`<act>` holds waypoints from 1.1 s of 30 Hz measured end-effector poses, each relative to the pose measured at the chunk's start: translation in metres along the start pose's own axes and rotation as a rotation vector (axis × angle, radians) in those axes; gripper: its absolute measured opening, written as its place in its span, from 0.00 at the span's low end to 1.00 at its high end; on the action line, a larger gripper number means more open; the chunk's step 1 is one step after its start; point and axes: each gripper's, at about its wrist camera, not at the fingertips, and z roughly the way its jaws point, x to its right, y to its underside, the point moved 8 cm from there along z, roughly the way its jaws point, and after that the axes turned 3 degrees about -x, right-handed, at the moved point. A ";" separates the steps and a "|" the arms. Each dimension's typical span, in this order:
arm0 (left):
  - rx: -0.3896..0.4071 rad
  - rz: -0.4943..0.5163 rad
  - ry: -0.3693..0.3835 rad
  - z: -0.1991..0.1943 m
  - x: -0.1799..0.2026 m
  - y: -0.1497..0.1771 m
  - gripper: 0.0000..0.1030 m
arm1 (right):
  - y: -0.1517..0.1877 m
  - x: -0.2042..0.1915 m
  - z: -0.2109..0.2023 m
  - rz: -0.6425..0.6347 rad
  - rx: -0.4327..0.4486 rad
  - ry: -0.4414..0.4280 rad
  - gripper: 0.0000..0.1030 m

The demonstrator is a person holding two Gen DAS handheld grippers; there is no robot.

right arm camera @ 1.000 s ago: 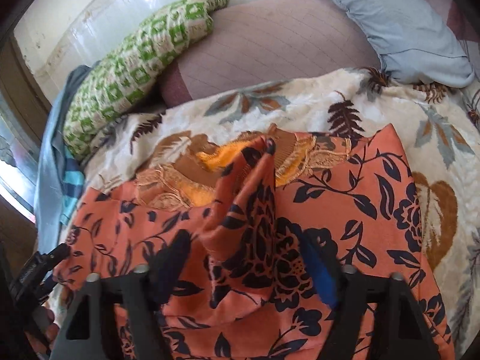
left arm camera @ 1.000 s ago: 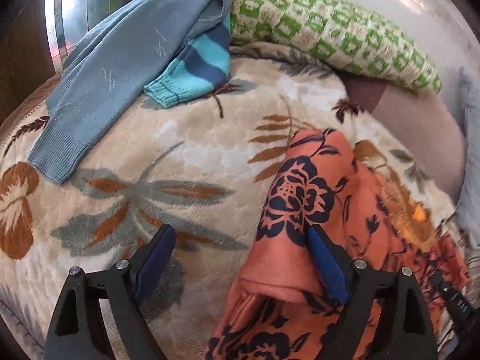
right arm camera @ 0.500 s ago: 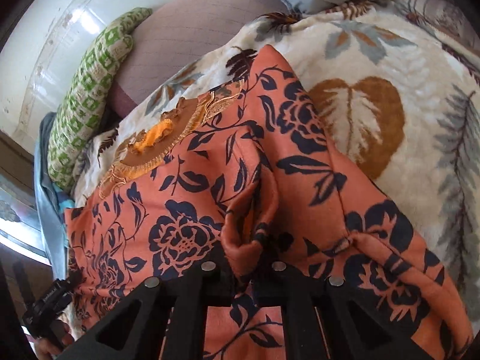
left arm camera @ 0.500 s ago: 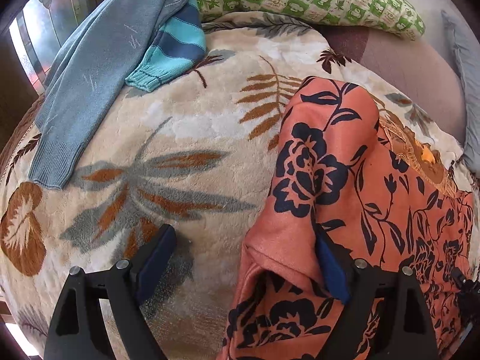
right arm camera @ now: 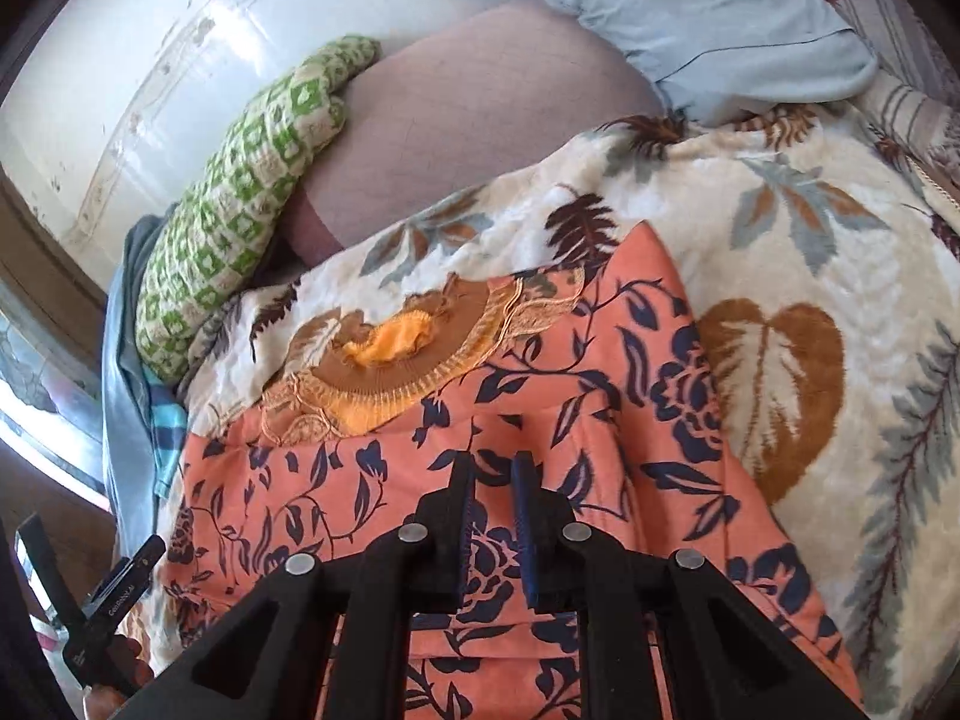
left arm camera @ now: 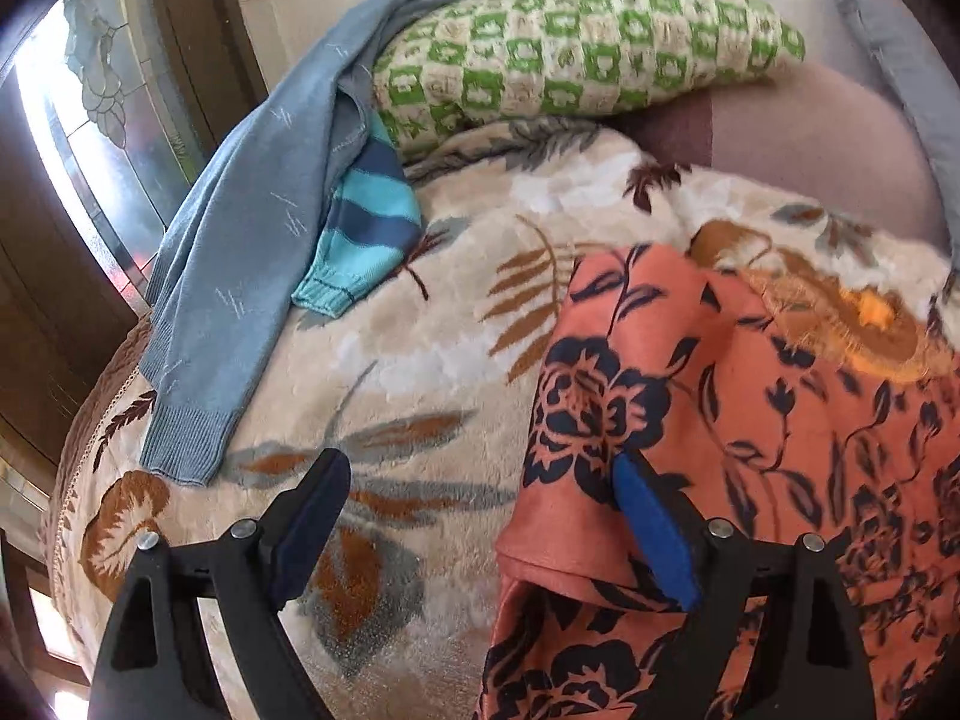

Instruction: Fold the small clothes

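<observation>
The right claw [right arm camera: 491, 468] is hanging over the orange flowered dress [right arm camera: 600, 432], its jaws just opening to a narrow gap with no cloth pinched. The left claw [left arm camera: 480, 492] is standing wide apart, gripping nothing, one pad at the dress's folded edge. The dress is lying on the leaf-patterned blanket [left arm camera: 420, 324], near a blue sweater [left arm camera: 240, 252].

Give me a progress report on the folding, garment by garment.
Done: the orange floral garment has a side flap turned in over itself. In hand: nothing gripped; the right hand-held gripper has just been opening, nothing pinched between its narrow jaws, and the left hand-held gripper stands wide open at the garment's edge. Left: finishing this garment, plus the grey-blue sweater and striped knit lying unfolded by the green checked pillow.
</observation>
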 end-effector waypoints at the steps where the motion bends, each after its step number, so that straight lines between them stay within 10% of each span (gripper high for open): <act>1: -0.037 0.024 -0.016 0.010 0.004 0.005 0.87 | 0.003 0.001 0.013 -0.012 -0.026 0.018 0.14; 8: -0.081 -0.068 0.057 0.018 -0.005 0.009 0.90 | -0.007 0.036 0.029 0.024 -0.012 0.111 0.12; 15: 0.012 -0.107 0.059 -0.008 -0.014 0.000 0.90 | 0.008 0.005 -0.011 -0.040 -0.004 0.003 0.13; 33: -0.076 -0.040 0.082 -0.019 -0.006 0.037 0.91 | 0.067 0.023 -0.014 -0.051 -0.119 0.050 0.13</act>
